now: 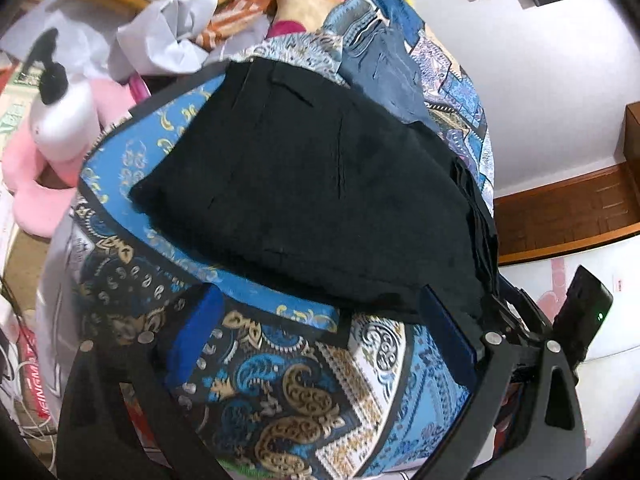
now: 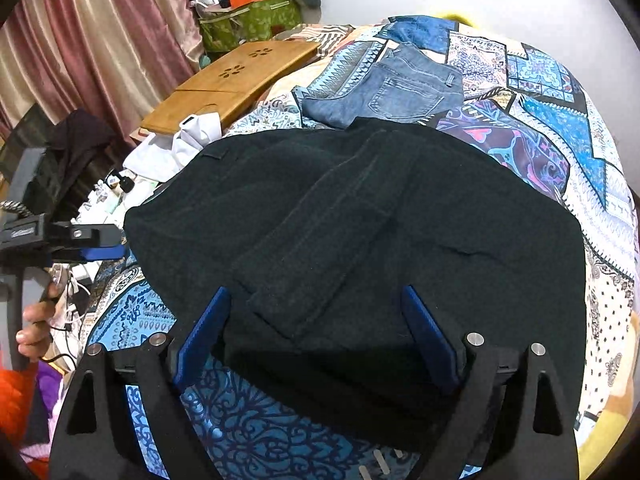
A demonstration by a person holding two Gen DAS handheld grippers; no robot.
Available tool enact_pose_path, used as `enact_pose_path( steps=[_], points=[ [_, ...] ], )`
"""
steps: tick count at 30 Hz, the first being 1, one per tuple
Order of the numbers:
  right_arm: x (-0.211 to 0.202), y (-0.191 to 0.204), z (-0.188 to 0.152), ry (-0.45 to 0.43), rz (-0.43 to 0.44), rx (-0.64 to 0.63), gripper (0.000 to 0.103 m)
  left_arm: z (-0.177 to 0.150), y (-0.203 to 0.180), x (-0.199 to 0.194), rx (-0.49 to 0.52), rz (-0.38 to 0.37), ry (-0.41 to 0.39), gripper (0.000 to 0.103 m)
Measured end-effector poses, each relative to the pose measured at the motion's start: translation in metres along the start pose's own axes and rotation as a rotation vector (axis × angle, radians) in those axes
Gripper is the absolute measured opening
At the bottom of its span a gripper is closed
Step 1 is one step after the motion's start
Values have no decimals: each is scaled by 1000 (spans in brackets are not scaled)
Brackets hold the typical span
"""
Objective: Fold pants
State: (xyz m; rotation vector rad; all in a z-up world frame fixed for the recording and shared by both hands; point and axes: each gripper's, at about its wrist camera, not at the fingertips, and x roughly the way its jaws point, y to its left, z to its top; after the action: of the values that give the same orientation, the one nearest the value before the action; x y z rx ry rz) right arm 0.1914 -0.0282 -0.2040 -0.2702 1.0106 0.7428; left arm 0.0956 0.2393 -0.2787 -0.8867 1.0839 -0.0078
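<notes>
Black pants (image 1: 312, 184) lie folded on the patterned blue bedspread (image 1: 280, 392); in the right wrist view they (image 2: 360, 220) fill the middle of the bed, with a leg folded over the top. My left gripper (image 1: 320, 312) is open and empty, hovering at the near edge of the pants. My right gripper (image 2: 316, 312) is open and empty, its blue pads (image 2: 200, 336) spread above the near edge of the pants. The left gripper also shows in the right wrist view (image 2: 80, 244), at the bed's left side.
Blue jeans (image 2: 400, 88) lie folded behind the black pants. A wooden lap tray (image 2: 236, 76), white cloth (image 2: 188, 136) and cluttered bags sit at the left. A pink plush and a white bottle (image 1: 68, 120) lie left of the bed. Wall and wooden skirting are at the right.
</notes>
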Motion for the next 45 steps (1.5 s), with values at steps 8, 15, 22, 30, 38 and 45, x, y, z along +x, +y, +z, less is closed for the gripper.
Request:
enact_pose_path(
  steps=[8, 15, 22, 30, 38, 45],
  points=[
    [1, -1, -2, -15, 17, 2, 89, 32, 17, 35, -72, -25, 50, 100],
    [-1, -1, -4, -29, 34, 10, 89, 46, 9, 42, -36, 152, -24, 66],
    [-30, -17, 0, -77, 137, 132, 86, 32, -36, 5, 230, 416, -280, 28],
    [-75, -59, -15, -170, -6, 196, 86, 33, -103, -36, 459, 488, -457, 22],
    [-52, -105, -55, -62, -65, 304, 86, 28, -198, -52, 638, 386, -551, 17],
    [-50, -105, -66, -96, -9, 317, 88, 14, -285, -31, 795, 252, -530, 16]
  ],
)
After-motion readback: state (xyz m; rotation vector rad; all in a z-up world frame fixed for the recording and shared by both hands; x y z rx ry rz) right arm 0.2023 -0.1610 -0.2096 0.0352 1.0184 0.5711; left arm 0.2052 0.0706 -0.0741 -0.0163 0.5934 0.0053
